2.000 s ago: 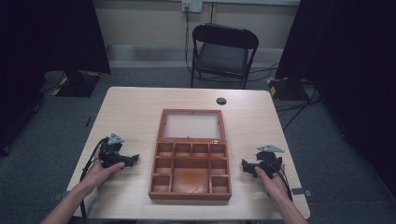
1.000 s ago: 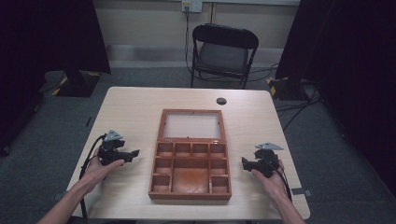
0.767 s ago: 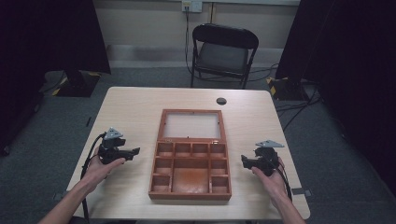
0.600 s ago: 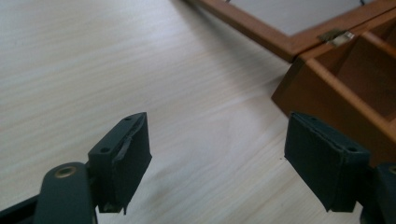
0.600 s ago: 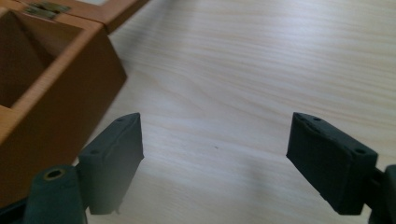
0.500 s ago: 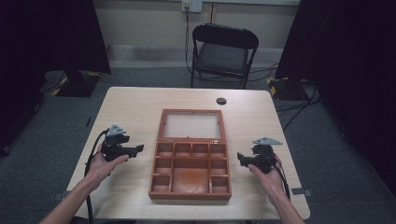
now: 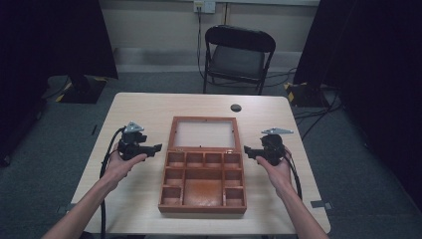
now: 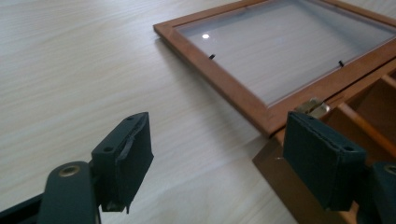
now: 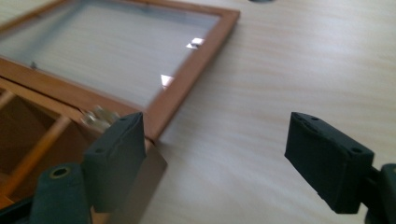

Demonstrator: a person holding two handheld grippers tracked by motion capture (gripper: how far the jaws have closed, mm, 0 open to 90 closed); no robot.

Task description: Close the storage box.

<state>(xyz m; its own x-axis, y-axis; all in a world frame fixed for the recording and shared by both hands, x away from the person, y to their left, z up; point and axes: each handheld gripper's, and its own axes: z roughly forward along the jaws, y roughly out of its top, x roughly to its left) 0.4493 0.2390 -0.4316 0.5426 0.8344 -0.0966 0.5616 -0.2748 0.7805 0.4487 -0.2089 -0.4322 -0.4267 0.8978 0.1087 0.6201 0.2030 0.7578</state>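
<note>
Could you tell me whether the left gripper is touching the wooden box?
Apart. In the high view, bare tabletop shows between the left gripper and the wooden box; its jaws stand open.

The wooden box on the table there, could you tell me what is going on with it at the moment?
A person holds a gripper in each hand on either side of the wooden box, which lies open with its glass lid flat on the table. The left gripper and the right gripper both point inward toward the hinged back corners, fingers open. Neither touches the box yet, and its compartments look empty.
</note>
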